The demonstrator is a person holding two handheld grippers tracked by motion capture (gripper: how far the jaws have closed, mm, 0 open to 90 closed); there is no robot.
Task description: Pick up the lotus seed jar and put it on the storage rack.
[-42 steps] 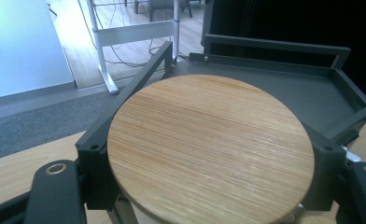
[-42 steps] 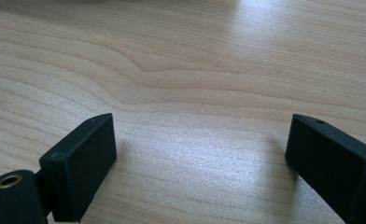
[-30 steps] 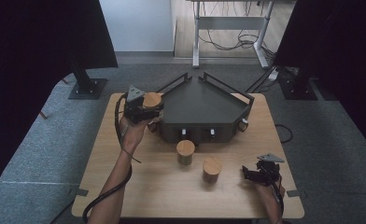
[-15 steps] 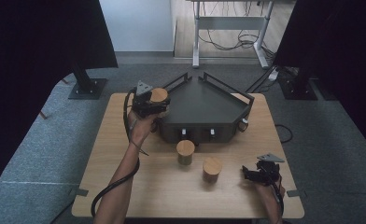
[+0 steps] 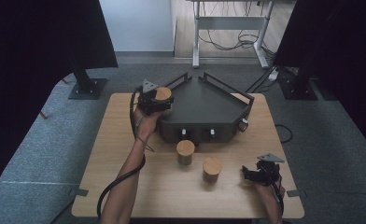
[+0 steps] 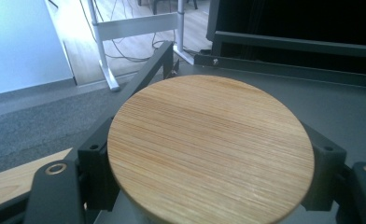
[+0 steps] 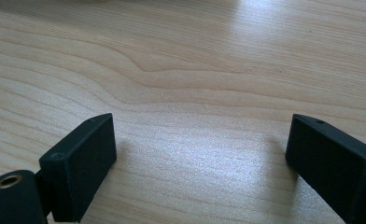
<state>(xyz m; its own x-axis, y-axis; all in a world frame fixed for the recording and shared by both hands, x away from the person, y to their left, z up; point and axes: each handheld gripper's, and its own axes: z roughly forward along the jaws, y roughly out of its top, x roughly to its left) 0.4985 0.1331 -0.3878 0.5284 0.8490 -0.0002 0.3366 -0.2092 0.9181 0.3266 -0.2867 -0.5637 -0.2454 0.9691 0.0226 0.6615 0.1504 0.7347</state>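
Three wooden-lidded canisters are in play on the pale wooden bench (image 5: 125, 140). One canister (image 5: 163, 94) is up off the bench, pinched between the jaws of the left gripper (image 5: 160, 100), at the left rear corner of the dark angular tray (image 5: 209, 105) that sits at the back middle of the bench. In the left gripper view its round wood-grain lid (image 6: 209, 149) sits squarely between the two black jaws, each jaw pressing on the canister's side just under the lid's rim, with the tray's grey floor and its raised rail behind it. The left hand (image 5: 146, 123) reaches forward from the near edge, forearm stretched across the bench, cable trailing back beside it. The second canister (image 5: 185, 152) stands upright just in front of the tray's front wall; the third canister (image 5: 212, 169) stands upright near it, a little to the right and closer to the person, the two apart. The right gripper (image 5: 251, 175) rests low at the near right corner of the bench, well apart from the canisters, pointing left. In the right gripper view its jaws stand spread wide with bare bench grain between them (image 7: 200, 154), nothing held.
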